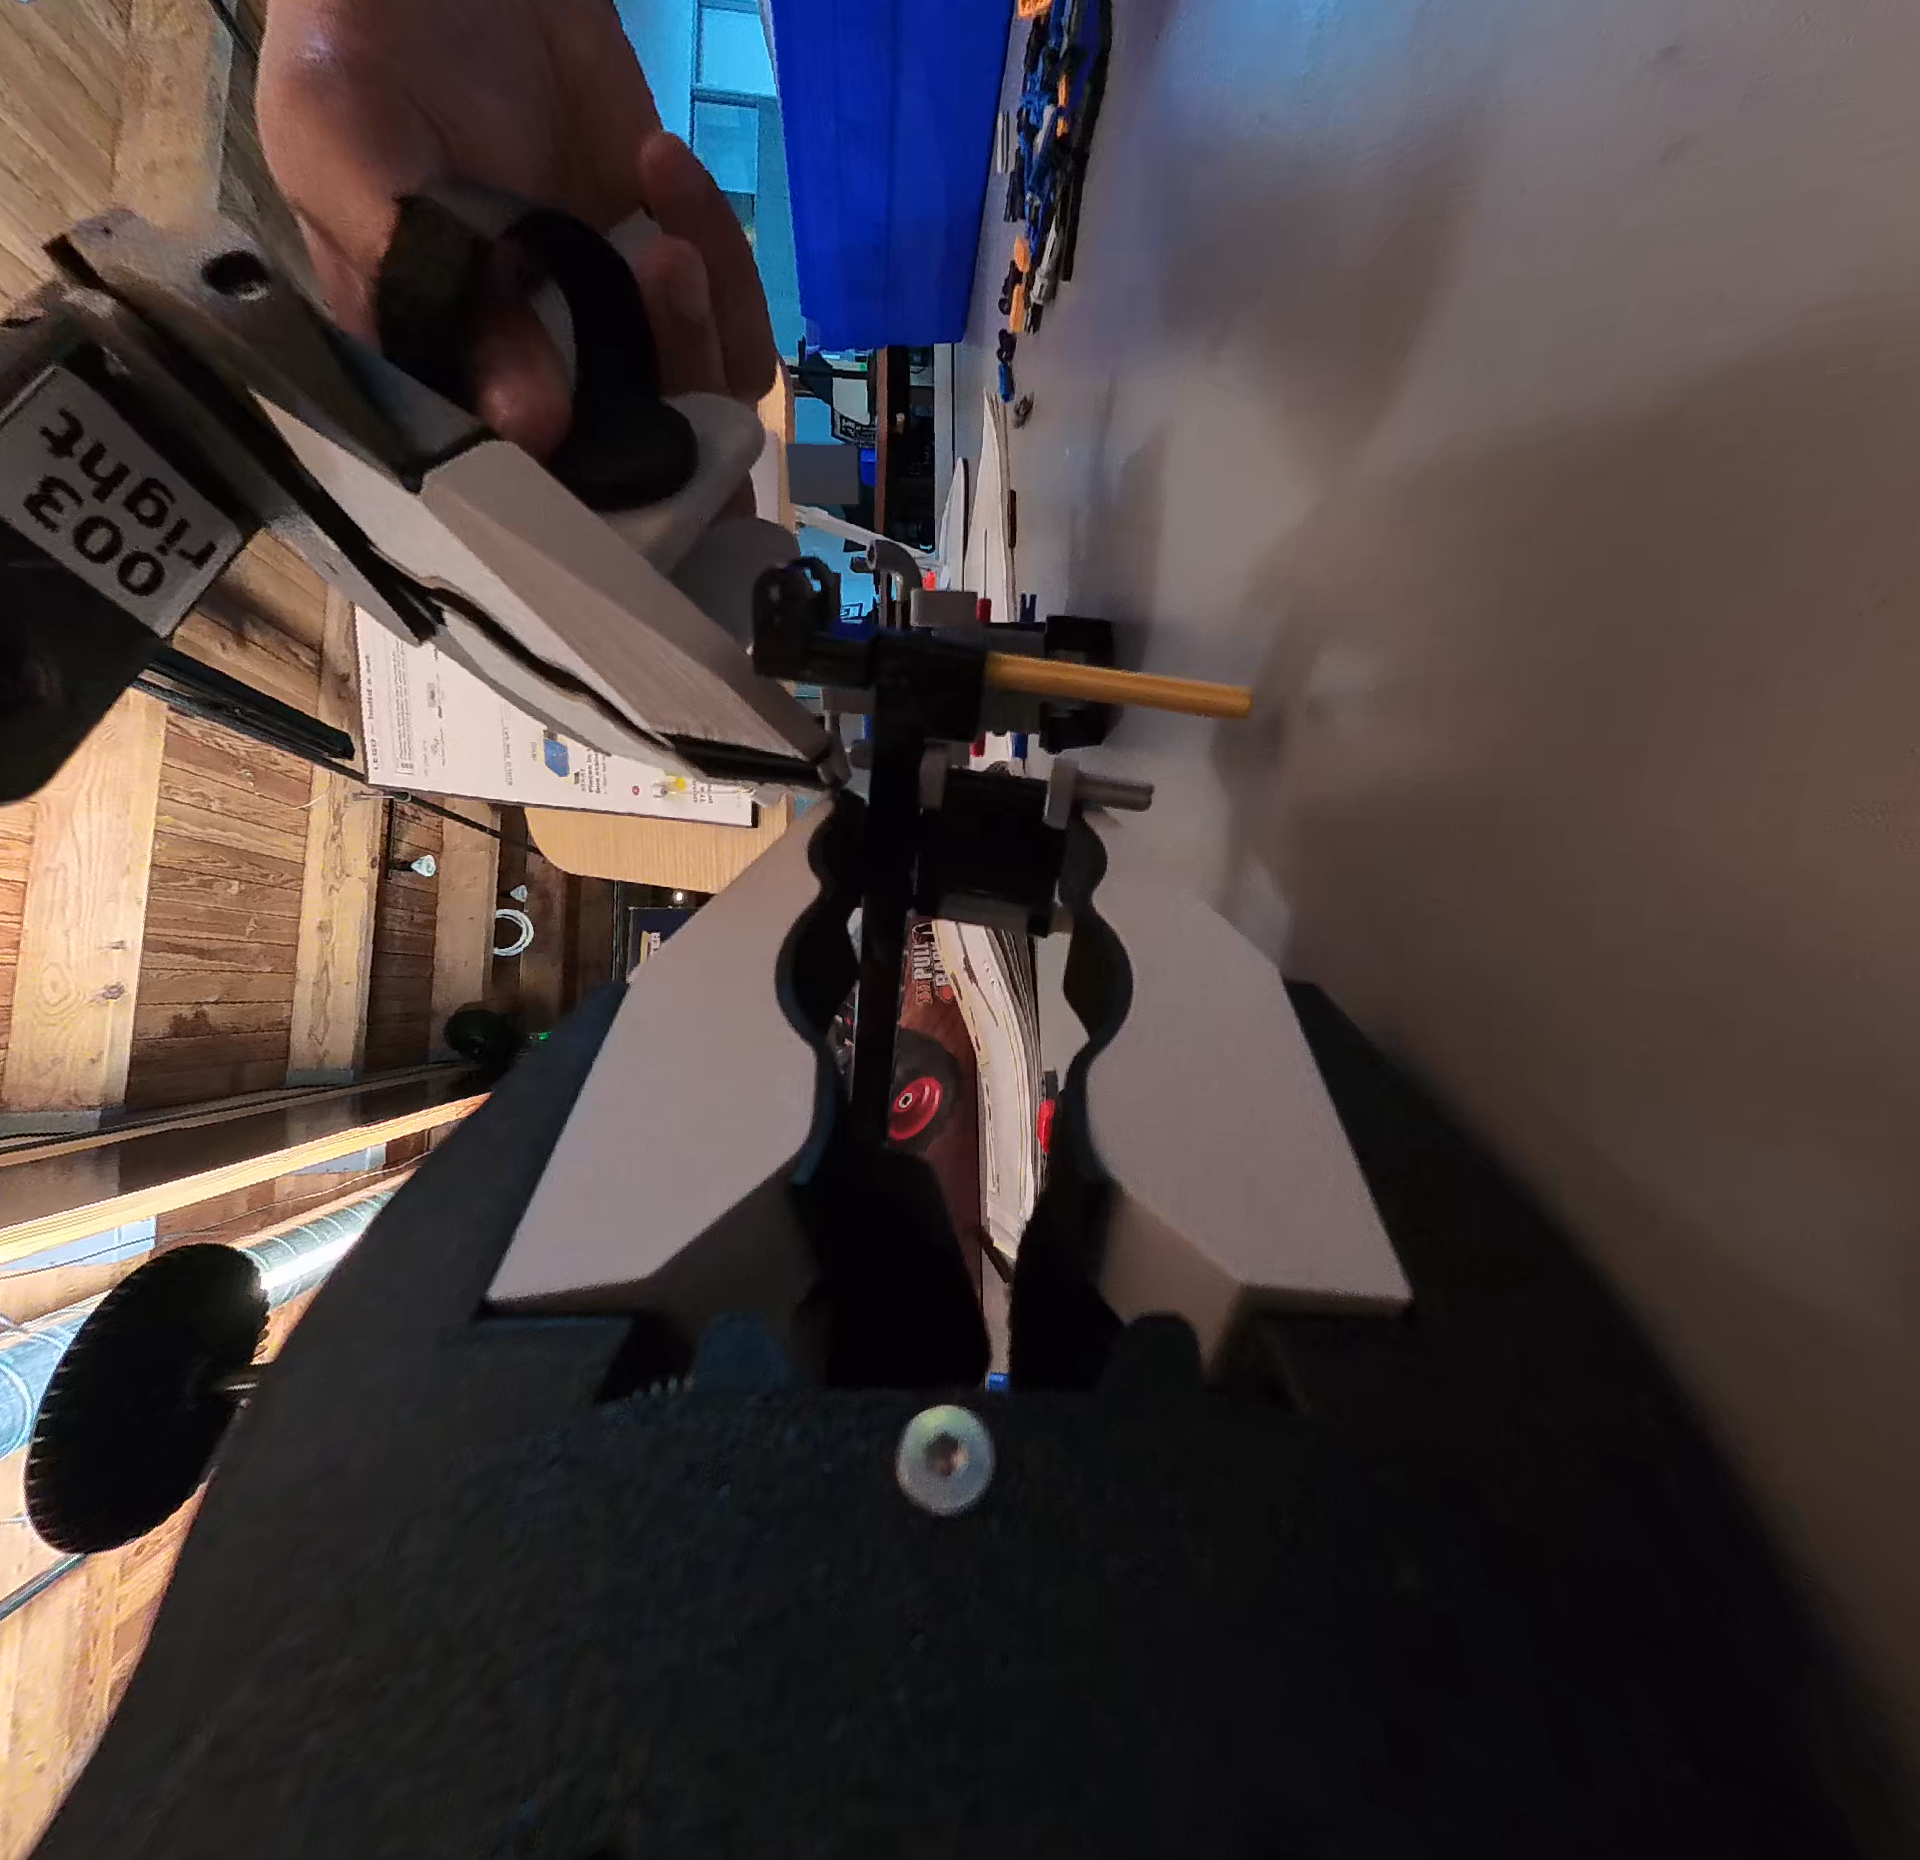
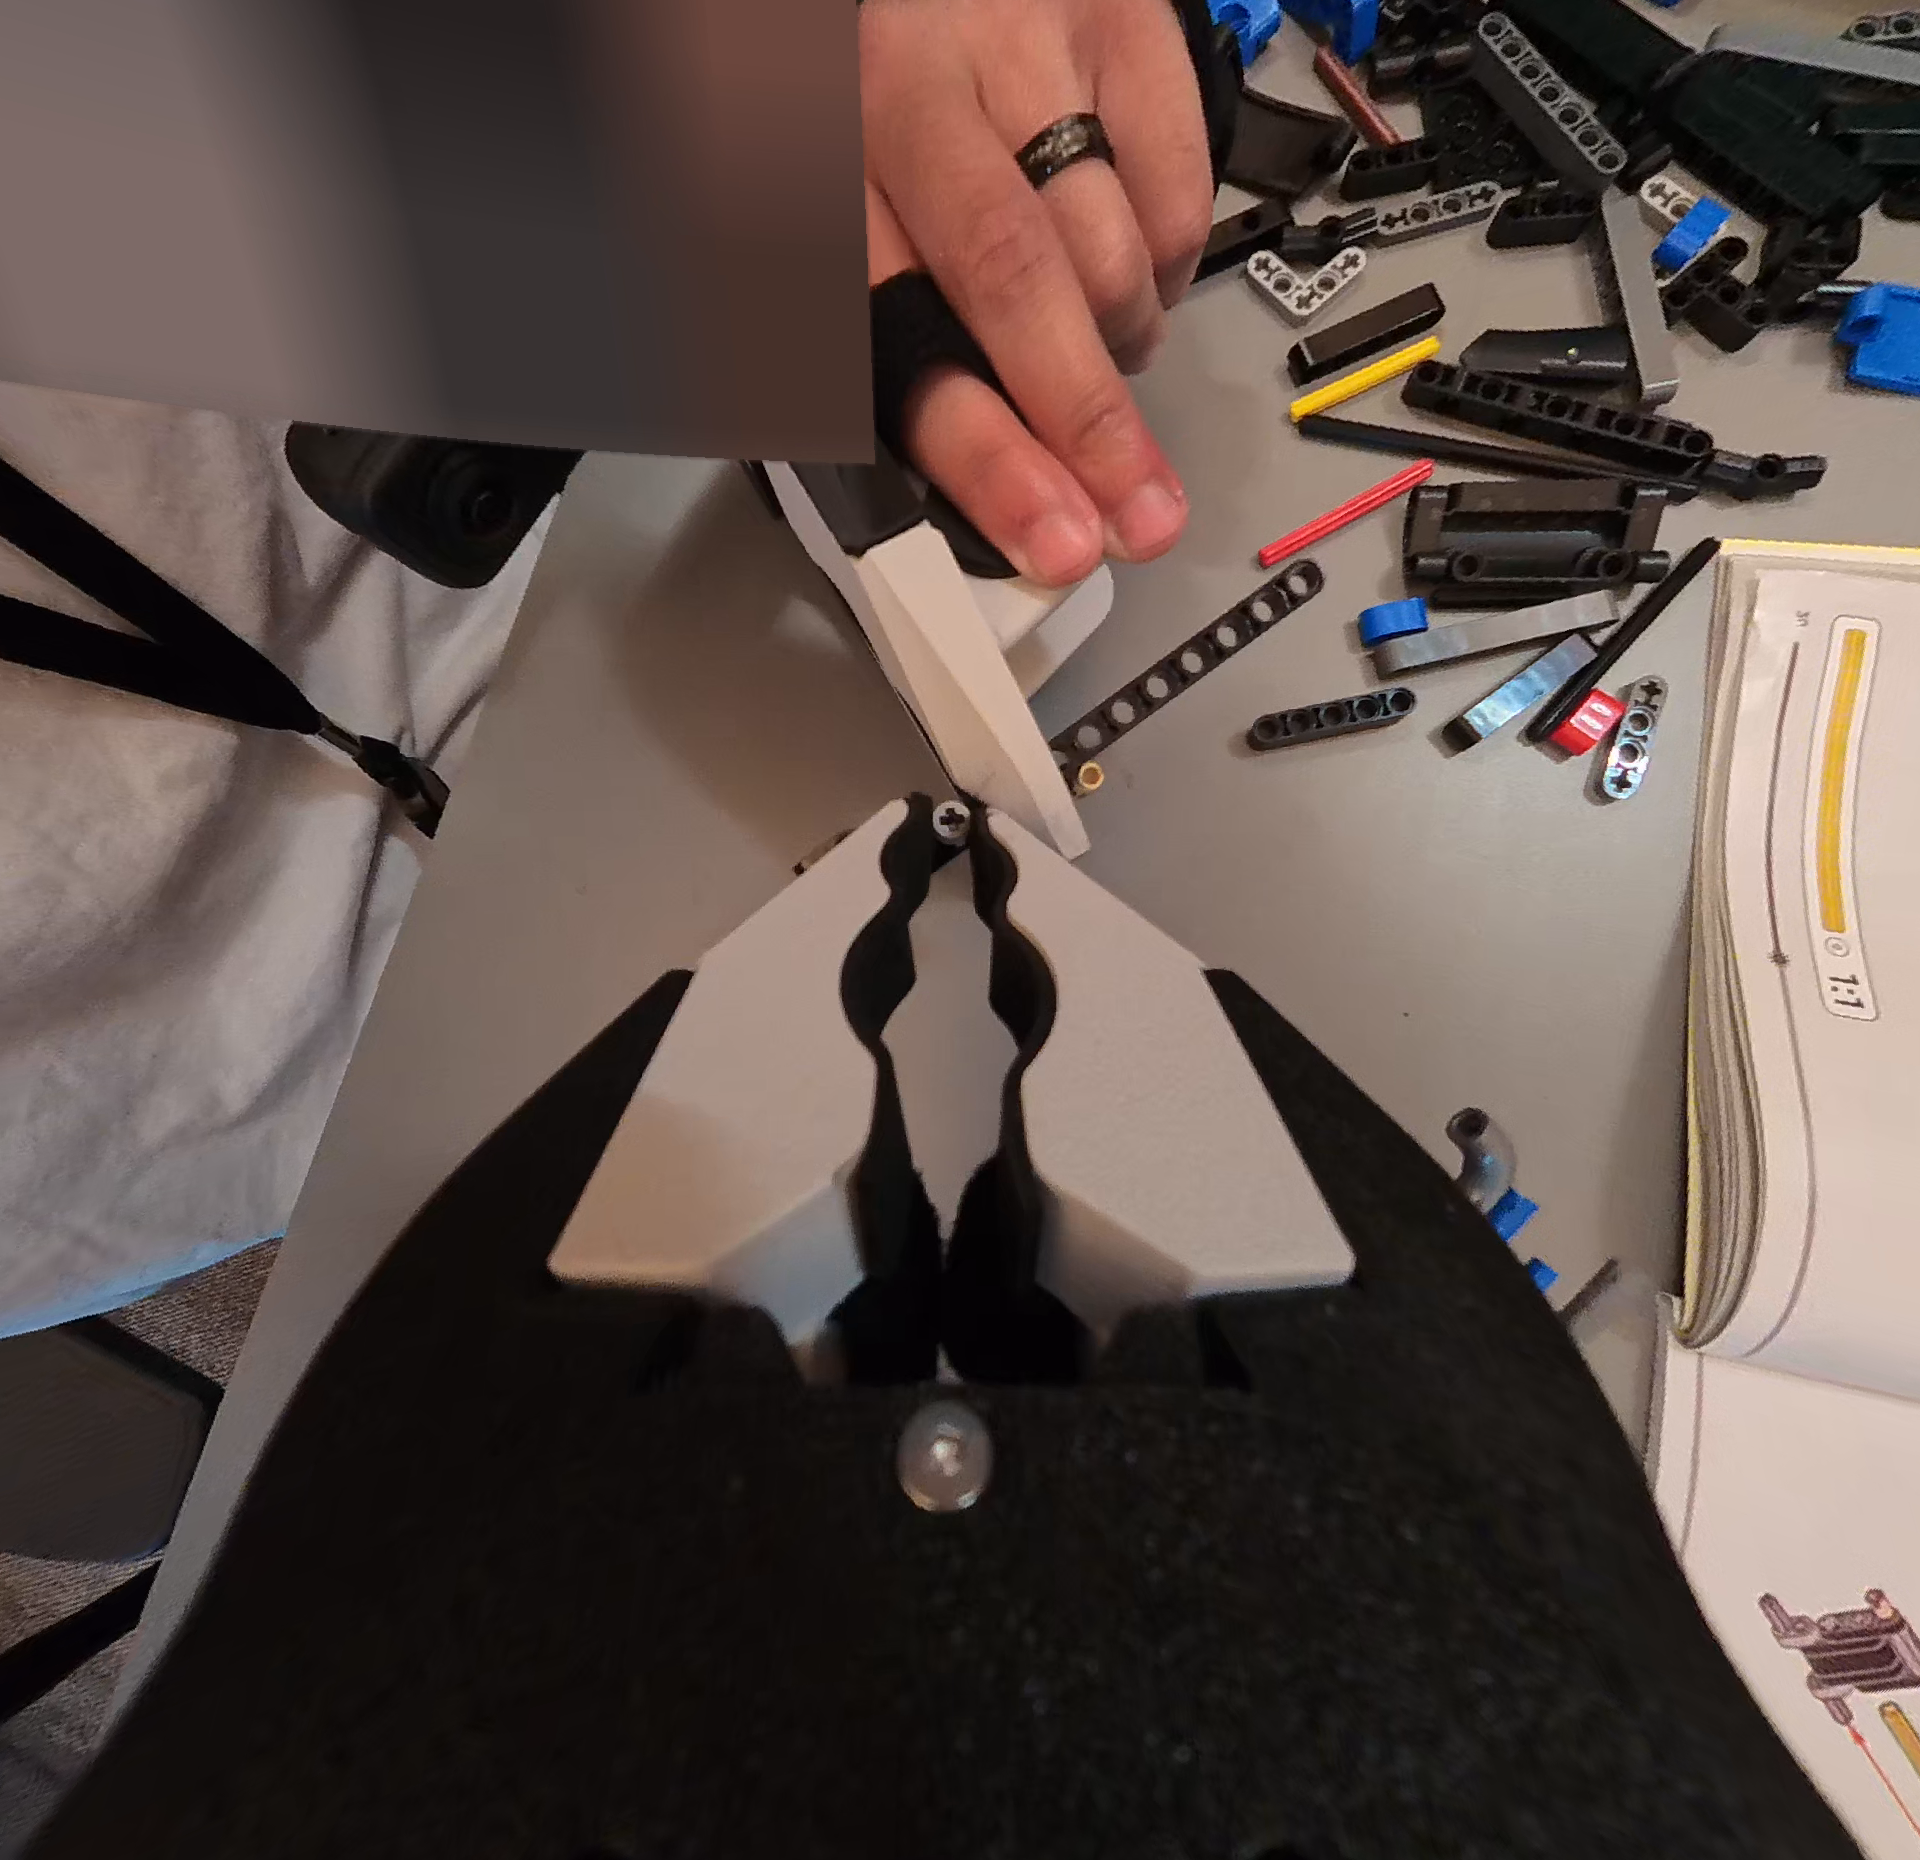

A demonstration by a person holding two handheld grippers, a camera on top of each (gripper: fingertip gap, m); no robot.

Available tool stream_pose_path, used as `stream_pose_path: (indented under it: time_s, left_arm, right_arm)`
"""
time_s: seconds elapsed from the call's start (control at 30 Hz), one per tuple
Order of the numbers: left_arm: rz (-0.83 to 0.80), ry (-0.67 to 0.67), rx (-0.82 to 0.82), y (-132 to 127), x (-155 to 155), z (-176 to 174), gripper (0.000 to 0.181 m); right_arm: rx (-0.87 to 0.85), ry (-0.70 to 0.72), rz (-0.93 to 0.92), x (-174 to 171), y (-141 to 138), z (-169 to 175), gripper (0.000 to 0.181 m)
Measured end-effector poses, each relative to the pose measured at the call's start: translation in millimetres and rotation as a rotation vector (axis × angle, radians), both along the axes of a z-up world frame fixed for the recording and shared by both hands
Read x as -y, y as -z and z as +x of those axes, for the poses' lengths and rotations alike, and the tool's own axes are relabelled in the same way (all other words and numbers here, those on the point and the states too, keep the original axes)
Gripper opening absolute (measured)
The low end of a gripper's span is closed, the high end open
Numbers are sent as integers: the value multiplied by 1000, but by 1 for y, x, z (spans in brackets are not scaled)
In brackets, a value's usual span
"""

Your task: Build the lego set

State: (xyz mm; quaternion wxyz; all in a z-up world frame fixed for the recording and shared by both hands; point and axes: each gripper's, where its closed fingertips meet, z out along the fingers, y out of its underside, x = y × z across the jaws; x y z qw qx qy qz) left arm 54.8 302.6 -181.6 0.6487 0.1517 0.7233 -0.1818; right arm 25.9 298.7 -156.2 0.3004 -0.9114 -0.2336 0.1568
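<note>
In the left wrist view my left gripper (image 1: 956, 844) is shut on a black and grey lego assembly (image 1: 992, 839), held above the grey table (image 1: 1507, 460). A yellow axle (image 1: 1122, 690) sticks out of the assembly toward the table. My right gripper (image 1: 821, 766) comes in from the upper left, its tips touching the assembly's far side. In the right wrist view my right gripper (image 2: 951, 823) is shut on a small grey pin (image 2: 951, 821) with a cross-shaped end. A white finger (image 2: 966, 688) of the left gripper lies just beyond it, held by a hand (image 2: 1039, 252). The assembly is hidden there.
Many loose black, grey and blue pieces (image 2: 1558, 200) lie on the table at the upper right, with a yellow axle (image 2: 1361, 376), a red axle (image 2: 1345, 511) and a long black beam (image 2: 1195, 657). An open instruction booklet (image 2: 1818, 875) lies at the right. A person's clothing fills the left. My left and right fingertips are right by each other. The red axle (image 2: 1345, 511) lies around 11 centimeters away from my left fingertips.
</note>
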Motion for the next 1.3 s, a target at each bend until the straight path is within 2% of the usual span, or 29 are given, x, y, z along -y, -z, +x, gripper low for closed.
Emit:
stream_pose_path:
  time_s: [1.3]
  left_arm:
    - [-5,-18,-23,-2,-1,3,36]
  right_arm:
    - [-24,5,-16,0,-1,5,7]
